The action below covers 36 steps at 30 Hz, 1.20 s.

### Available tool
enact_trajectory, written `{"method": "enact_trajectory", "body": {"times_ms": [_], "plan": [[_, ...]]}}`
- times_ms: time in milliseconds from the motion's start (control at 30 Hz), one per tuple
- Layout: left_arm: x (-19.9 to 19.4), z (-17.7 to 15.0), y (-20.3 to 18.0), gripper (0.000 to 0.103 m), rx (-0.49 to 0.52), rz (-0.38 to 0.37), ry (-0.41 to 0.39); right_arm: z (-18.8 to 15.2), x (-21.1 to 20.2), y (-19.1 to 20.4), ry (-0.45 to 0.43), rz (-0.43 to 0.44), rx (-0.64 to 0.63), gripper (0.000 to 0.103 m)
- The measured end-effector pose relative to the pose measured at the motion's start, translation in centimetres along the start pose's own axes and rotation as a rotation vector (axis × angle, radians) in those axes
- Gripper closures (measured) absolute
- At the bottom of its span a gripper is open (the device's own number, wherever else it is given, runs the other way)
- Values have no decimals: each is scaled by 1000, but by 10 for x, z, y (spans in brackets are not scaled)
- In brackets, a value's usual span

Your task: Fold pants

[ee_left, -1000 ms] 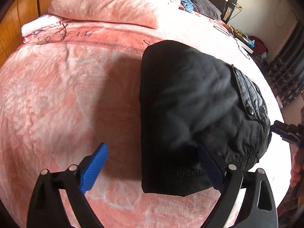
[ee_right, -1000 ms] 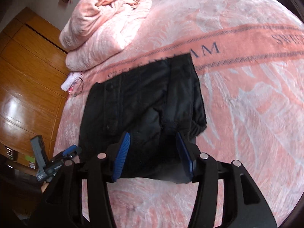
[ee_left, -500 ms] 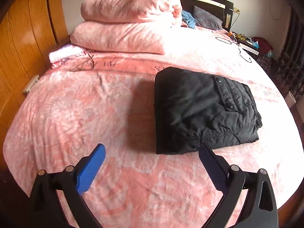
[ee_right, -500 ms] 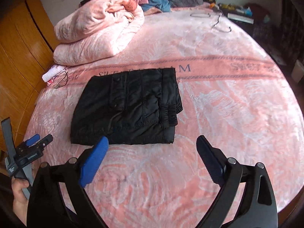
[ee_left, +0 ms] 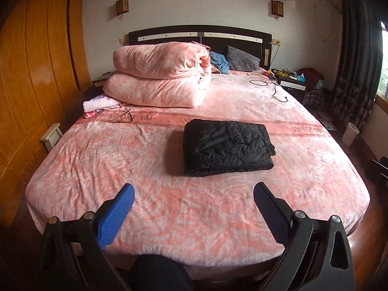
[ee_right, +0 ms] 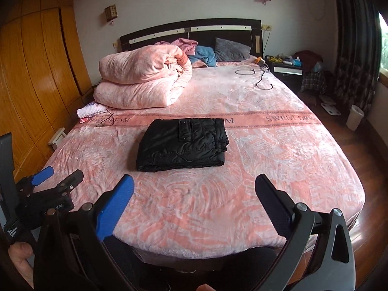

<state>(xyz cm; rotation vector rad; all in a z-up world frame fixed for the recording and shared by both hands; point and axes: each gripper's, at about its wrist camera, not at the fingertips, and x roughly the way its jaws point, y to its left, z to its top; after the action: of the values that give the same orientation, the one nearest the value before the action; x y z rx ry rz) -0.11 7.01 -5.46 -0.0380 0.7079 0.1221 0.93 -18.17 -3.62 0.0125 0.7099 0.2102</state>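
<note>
The black pants lie folded into a flat rectangle on the pink bed, near its middle. They also show in the right wrist view. My left gripper is open and empty, held back over the foot of the bed, well short of the pants. My right gripper is open and empty too, likewise behind the bed's near edge. The left gripper also appears at the left edge of the right wrist view, held in a hand.
A folded pink duvet sits at the back left of the bed, with pillows and clothes by the headboard. A cable lies at the back right. A wooden wardrobe lines the left; a nightstand and bin stand right.
Both grippers have let go of the pants and pulled back from right over them to beyond the foot of the bed. The right jaws opened wide. The pants stay folded.
</note>
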Motion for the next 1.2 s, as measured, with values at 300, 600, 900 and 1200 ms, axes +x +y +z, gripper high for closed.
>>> {"method": "enact_trajectory", "body": {"times_ms": [300, 600, 900, 1200], "plan": [[-87, -31, 1, 4, 5, -26, -32, -35, -75, 10, -65, -15, -32, 3], [-112, -42, 4, 4, -15, -34, -41, -55, -98, 18, -61, -1, -26, 3], [-97, -46, 7, 4, -30, -27, -10, -50, -93, 21, -57, 10, -35, 3], [-97, -35, 4, 4, -11, -52, -23, -43, -79, 24, -42, 11, -39, 3]]}}
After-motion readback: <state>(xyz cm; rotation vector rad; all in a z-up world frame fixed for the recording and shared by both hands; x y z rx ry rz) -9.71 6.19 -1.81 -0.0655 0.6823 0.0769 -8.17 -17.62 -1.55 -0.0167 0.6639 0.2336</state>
